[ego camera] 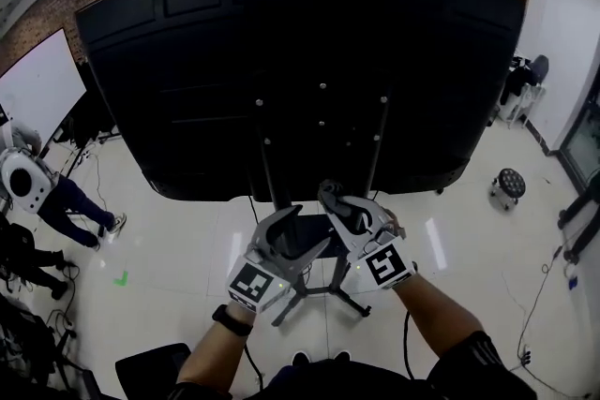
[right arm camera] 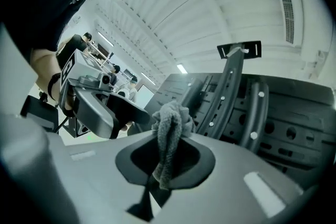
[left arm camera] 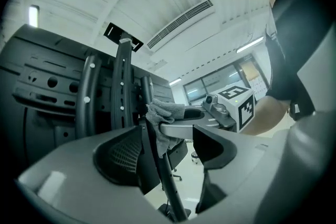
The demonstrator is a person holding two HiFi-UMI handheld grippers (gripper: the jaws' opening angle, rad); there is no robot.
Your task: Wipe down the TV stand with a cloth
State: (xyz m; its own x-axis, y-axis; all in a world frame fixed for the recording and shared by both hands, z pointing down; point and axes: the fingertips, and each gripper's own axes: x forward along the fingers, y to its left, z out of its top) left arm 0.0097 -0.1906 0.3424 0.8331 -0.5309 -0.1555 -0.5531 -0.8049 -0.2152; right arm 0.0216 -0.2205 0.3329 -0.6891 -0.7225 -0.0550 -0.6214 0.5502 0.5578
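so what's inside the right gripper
A grey cloth is pinched inside the right gripper. Its bunched top sticks out past the jaws and a strip hangs down between them. Any cloth folded deeper in is covered by the gripper's body.

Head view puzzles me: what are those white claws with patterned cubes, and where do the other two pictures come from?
There is no robot. A person holds a two-jaw gripper in each hand, and the cubes are part of them. The head view looks down from the person's head at the back of a TV on its stand. The other pictures come from cameras riding on each gripper. The left gripper is open, with a stand bar between its jaws. The right gripper pinches a grey cloth.
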